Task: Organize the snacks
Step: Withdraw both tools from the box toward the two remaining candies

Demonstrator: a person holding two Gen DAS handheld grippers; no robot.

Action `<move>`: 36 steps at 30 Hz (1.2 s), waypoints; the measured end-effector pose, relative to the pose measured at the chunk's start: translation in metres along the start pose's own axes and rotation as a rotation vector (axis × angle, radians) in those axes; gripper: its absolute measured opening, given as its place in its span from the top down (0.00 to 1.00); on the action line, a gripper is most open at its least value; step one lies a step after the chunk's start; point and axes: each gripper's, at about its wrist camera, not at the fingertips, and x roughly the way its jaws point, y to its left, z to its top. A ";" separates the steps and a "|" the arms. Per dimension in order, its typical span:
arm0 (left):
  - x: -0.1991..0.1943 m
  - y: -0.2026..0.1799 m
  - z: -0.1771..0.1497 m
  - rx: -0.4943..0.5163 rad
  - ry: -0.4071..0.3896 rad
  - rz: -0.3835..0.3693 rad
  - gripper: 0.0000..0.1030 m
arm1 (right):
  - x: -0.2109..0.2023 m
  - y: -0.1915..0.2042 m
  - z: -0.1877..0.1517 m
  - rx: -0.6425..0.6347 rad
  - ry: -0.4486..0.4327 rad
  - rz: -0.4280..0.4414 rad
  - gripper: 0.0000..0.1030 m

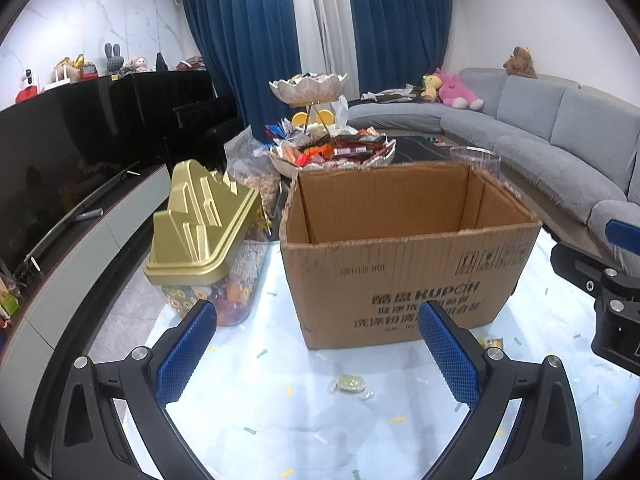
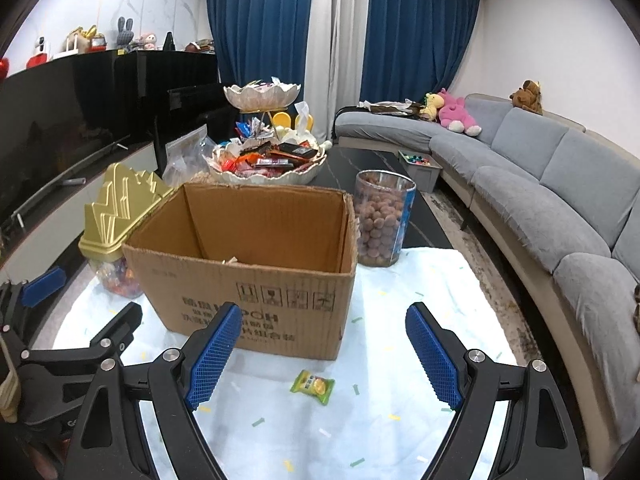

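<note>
From the right-hand camera you can see the tall clear jar (image 2: pixel 385 220) packed with round brown snacks, standing just beside the far right corner of the cardboard box (image 2: pixel 256 272); the left-hand camera catches only its rim (image 1: pixel 476 157) poking up behind the box (image 1: pixel 404 264). The right view also shows a scrap of something lying low inside the box, which the left view hides behind the near wall. The left view gives the better look at the gold-lidded clear jar (image 1: pixel 208 248), full of bright wrapped sweets, standing to the left of the box. Behind everything a two-tier shell-shaped dish (image 2: pixel 266 160) is heaped with wrapped snacks.

A single green and yellow candy (image 2: pixel 312 386) lies on the pale speckled surface (image 2: pixel 400 420) in front of the box. The right gripper (image 2: pixel 324 352) has its jaws released wide and holds nothing; the candy sits between them, a little nearer the left one and just short of the tips. The left gripper (image 1: pixel 316 344) is likewise spread and empty, with the same candy (image 1: pixel 351 385) lying between its jaws, below the tips, touching neither
</note>
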 end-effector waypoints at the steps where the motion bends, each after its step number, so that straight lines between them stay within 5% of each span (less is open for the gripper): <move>1: 0.002 0.000 -0.003 -0.002 0.005 -0.006 0.01 | 0.001 0.001 -0.003 -0.002 -0.001 -0.001 0.18; 36: 0.083 -0.014 -0.069 0.046 0.145 -0.110 0.10 | 0.083 0.011 -0.070 0.011 0.160 -0.012 0.18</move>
